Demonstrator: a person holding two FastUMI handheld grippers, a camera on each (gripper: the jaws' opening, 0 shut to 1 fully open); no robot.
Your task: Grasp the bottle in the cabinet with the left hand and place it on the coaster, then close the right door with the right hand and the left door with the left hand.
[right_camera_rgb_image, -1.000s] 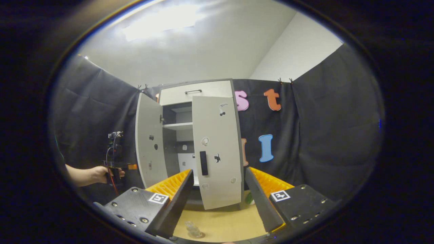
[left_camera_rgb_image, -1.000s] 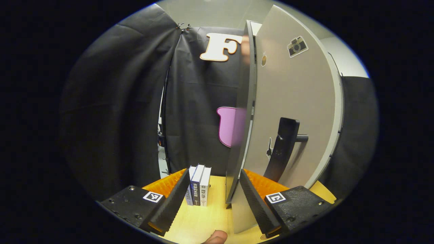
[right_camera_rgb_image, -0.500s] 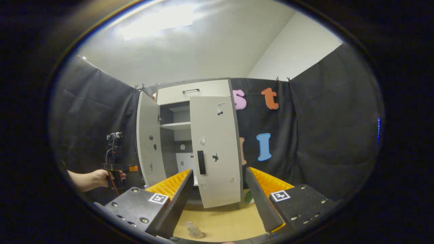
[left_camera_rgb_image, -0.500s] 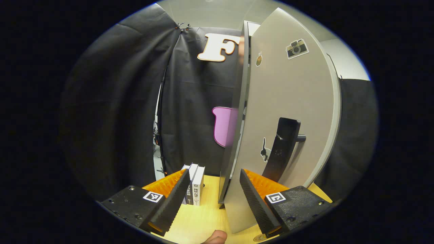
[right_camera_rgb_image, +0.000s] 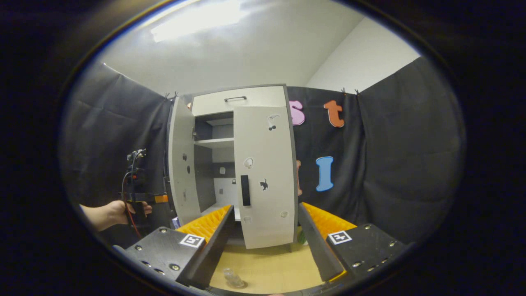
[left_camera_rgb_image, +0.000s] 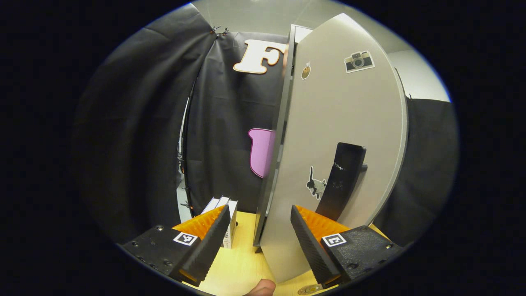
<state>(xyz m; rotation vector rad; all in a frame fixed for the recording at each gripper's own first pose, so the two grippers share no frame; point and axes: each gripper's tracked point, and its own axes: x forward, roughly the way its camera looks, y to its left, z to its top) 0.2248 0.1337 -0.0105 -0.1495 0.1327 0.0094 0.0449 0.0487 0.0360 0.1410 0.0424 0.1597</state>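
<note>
Left gripper [left_camera_rgb_image: 254, 230] open — left door [left_camera_rgb_image: 341, 164] hides cabinet interior.

Clear small bottle [right_camera_rgb_image: 233, 278] stands upright on coaster [right_camera_rgb_image: 238, 284], near edge of bench. Grey cabinet [right_camera_rgb_image: 238, 98] at far side: right door [right_camera_rgb_image: 265, 176] almost shut, left door [right_camera_rgb_image: 181, 164] swung wide open.

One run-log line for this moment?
bottle: on table | right door: nearly shut | left door: open | left gripper: open, near it | right gripper: open
</note>
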